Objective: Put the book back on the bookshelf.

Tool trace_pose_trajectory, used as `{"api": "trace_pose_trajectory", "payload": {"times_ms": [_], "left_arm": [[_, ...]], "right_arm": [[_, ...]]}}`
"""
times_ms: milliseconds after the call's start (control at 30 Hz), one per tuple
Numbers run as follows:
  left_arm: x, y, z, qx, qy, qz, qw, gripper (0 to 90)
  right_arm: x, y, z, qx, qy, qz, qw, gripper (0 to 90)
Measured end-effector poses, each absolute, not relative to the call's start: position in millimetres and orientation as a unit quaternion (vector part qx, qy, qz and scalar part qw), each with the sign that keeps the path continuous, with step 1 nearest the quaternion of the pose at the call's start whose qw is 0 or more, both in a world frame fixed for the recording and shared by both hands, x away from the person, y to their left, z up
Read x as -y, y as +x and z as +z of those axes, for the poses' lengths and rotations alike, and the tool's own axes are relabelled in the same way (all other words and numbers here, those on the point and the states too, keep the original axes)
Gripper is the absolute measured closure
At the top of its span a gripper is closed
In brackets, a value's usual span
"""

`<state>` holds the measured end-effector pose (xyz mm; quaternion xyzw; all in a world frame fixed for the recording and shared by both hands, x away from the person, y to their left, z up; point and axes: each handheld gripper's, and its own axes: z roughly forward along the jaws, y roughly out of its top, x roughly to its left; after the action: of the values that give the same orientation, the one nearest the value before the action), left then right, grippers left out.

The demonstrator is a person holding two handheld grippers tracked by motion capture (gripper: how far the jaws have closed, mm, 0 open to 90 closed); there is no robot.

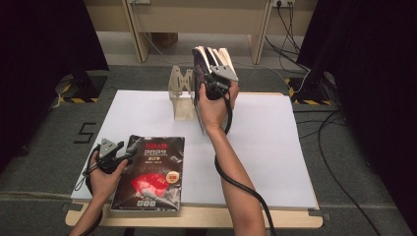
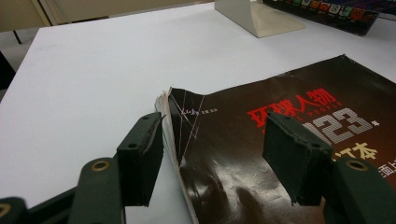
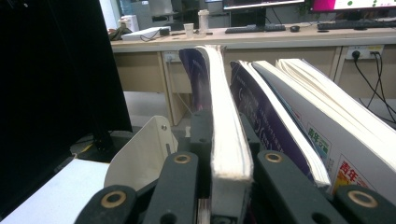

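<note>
Glossy black magazine (image 1: pixel 150 172) lies flat; right gripper (image 3: pixel 219 182) clamps thick book (image 3: pixel 224 121).

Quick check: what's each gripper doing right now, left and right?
Left gripper: open, jaws astride the corner of the flat magazine.
Right gripper: shut on an upright book beside the bookend.

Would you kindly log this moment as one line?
left gripper: open, straddling magazine corner | right gripper: shut on upright book | bookend: beside books
</note>
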<state>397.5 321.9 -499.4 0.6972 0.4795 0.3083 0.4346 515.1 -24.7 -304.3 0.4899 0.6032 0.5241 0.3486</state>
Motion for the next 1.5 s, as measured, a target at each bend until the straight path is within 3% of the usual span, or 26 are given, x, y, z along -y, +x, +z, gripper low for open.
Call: {"api": "trace_pose_trajectory", "payload": {"times_ms": [1500], "left_arm": [[-322, 397, -499, -0.479, 0.697, 0.307, 0.437, 37.5]], "right_arm": [[-1, 549, -303, -0.591, 0.492, 0.504, 0.393, 83.3]]}}
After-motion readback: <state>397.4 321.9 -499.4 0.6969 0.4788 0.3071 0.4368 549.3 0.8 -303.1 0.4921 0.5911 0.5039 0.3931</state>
